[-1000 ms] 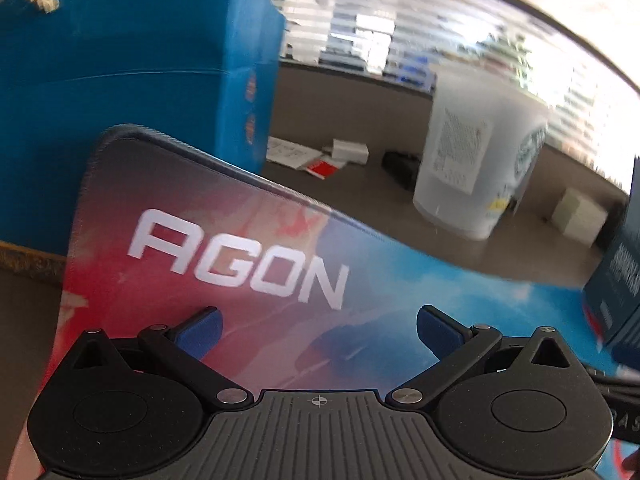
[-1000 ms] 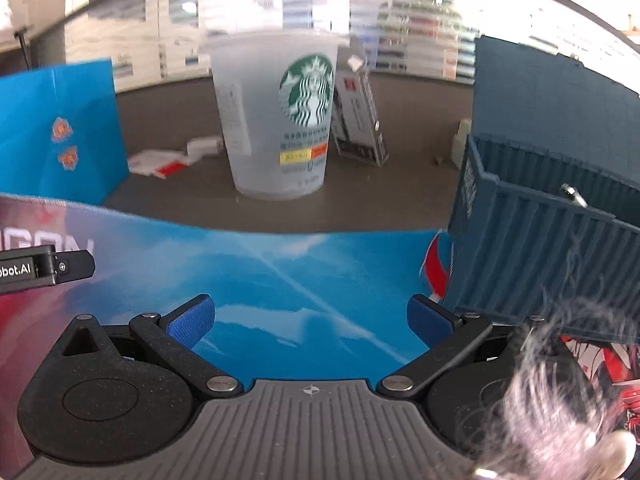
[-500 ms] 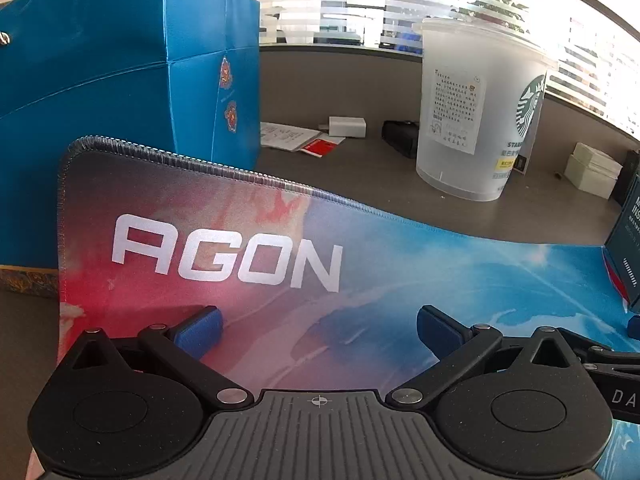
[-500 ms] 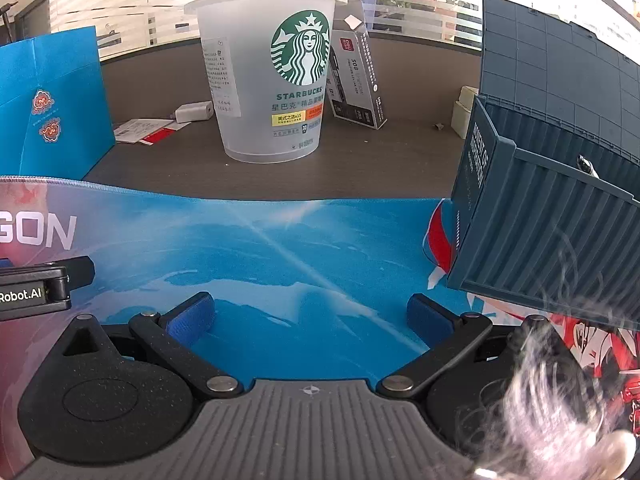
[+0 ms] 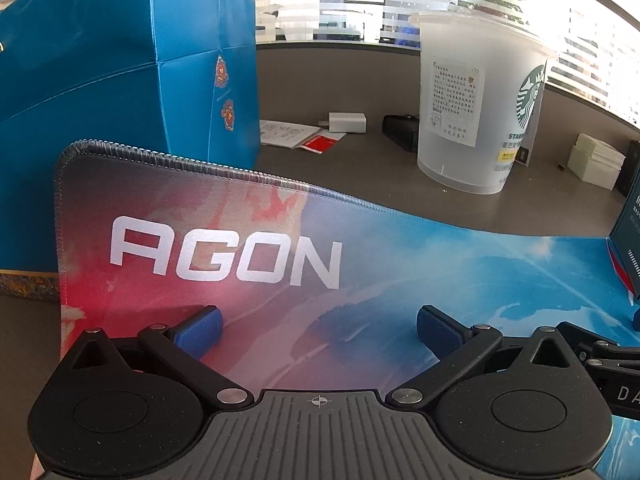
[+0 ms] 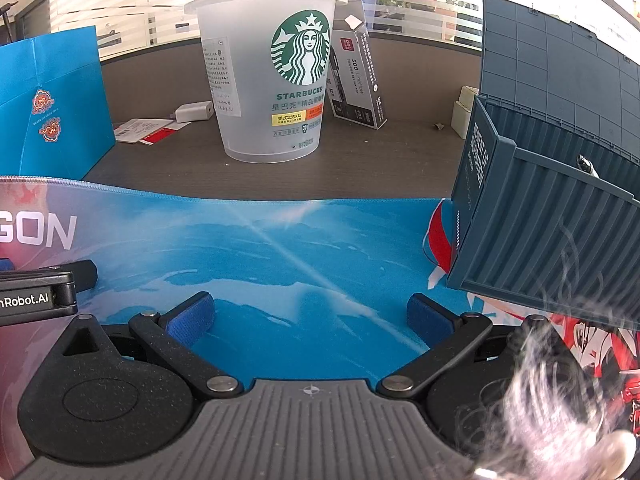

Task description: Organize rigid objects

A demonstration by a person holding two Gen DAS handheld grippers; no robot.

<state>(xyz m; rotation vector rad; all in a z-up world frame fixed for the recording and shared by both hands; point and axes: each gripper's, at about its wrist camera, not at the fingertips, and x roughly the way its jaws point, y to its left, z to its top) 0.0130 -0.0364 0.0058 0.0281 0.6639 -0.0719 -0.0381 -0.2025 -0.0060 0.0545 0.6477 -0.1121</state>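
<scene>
The blue paper bag [image 5: 120,92] runs off the left wrist view's top and left edges, and the mouse pad [image 5: 360,264] hides its base. A blurred pale tuft [image 6: 556,400] covers the right wrist view's lower right corner. The container-style box [image 6: 560,200] is cut by the right edge; the small metal item [image 6: 586,165] on its rim is too small to identify.

A grey-brown desk [image 6: 360,160] carries a colourful mat [image 6: 280,248] up front. Behind it stand a frosted cup [image 6: 272,80], a blue bag [image 5: 120,80], a pen box [image 6: 356,80], a white charger [image 5: 347,122], leaflets [image 5: 288,133] and white boxes [image 5: 596,160].
</scene>
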